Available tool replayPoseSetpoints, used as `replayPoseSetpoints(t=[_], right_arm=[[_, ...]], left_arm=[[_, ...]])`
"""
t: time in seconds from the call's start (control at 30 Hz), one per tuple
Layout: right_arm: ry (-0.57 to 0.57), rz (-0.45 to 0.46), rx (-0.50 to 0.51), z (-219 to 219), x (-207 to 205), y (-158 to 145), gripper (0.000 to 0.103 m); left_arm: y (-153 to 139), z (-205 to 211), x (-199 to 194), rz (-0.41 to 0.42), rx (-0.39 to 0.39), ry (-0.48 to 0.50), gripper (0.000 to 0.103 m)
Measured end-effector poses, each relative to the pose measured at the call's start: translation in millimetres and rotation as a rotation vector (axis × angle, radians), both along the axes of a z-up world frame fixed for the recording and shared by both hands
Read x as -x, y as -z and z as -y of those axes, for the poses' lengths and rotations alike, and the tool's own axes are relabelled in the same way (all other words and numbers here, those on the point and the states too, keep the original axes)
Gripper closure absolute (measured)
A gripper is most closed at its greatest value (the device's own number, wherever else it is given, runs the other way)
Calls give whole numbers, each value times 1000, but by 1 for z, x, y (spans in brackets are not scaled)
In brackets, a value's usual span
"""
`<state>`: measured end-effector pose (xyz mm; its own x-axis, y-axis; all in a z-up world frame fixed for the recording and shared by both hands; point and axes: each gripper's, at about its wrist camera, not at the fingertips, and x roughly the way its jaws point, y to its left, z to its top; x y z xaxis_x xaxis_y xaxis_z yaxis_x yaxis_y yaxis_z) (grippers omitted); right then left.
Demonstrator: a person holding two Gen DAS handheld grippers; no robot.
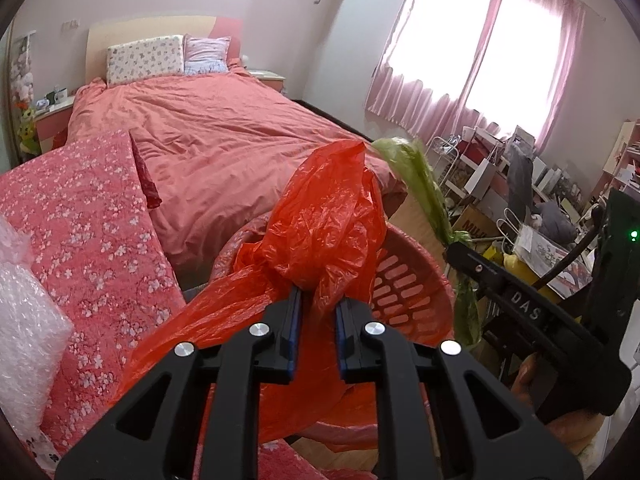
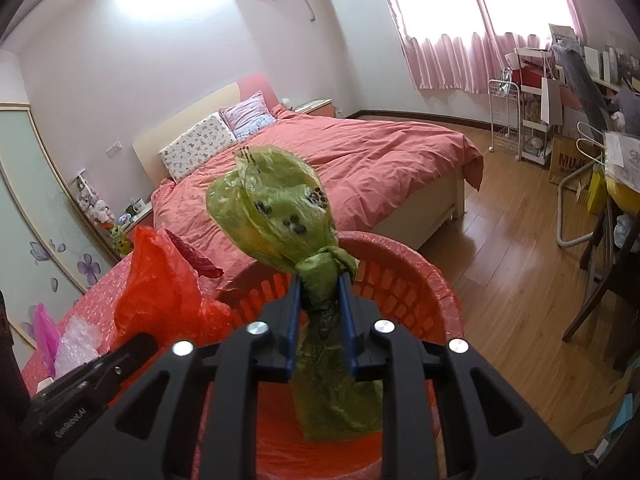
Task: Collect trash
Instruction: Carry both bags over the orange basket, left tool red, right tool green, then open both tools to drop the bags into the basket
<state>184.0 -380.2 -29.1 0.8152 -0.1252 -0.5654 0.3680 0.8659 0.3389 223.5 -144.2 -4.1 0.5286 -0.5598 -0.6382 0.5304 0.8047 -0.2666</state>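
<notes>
A crumpled red plastic bag (image 1: pixel 328 216) sticks up from my left gripper (image 1: pixel 318 294), whose blue pads are shut on its bunched neck. It hangs over a red slotted basket (image 1: pixel 400 280) lined with red plastic. My right gripper (image 2: pixel 320 280) is shut on the knotted neck of a green plastic bag (image 2: pixel 272 208) with dark print, held upright over the same basket (image 2: pixel 400 252). The green bag (image 1: pixel 424 176) appears to the right in the left wrist view. At the left of the right wrist view is the red bag (image 2: pixel 160 280). The basket's inside is mostly hidden by the bags and fingers.
A bed with a salmon duvet (image 1: pixel 224 128) lies beyond the basket. A floral pink quilt (image 1: pixel 88 216) and bubble wrap (image 1: pixel 24 320) are to the left. Wooden floor (image 2: pixel 512 240) opens to the right, bordered by a white trolley (image 2: pixel 504 116), a cluttered desk and a dark chair (image 2: pixel 600 280).
</notes>
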Motion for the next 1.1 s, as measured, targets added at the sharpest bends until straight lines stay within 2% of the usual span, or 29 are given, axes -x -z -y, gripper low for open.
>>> replayPoseSetpoints(t=[0.07, 0.33, 0.53, 0.7, 0.83, 0.97, 1.1], right_arm=[[0, 0, -9, 1, -1, 1, 74], [3, -3, -6, 0, -2, 2, 63], [-3, -7, 22, -5, 1, 0, 63], [-32, -4, 54, -22, 0, -7, 63], [-87, 5, 78, -49, -3, -15, 62], [-169, 11, 111, -88, -7, -21, 57], [-264, 26, 176, -147, -15, -25, 52]], left_arm=[[2, 0, -1, -6, -5, -6, 75], [5, -4, -1, -3, -28, -22, 60], [2, -17, 0, 16, -34, -48, 59], [-9, -42, 8, 74, -53, -84, 55], [-18, -74, 11, 111, -70, -151, 55], [-25, -114, 15, 136, -75, -241, 53], [-33, -164, 21, 168, -81, -365, 49]])
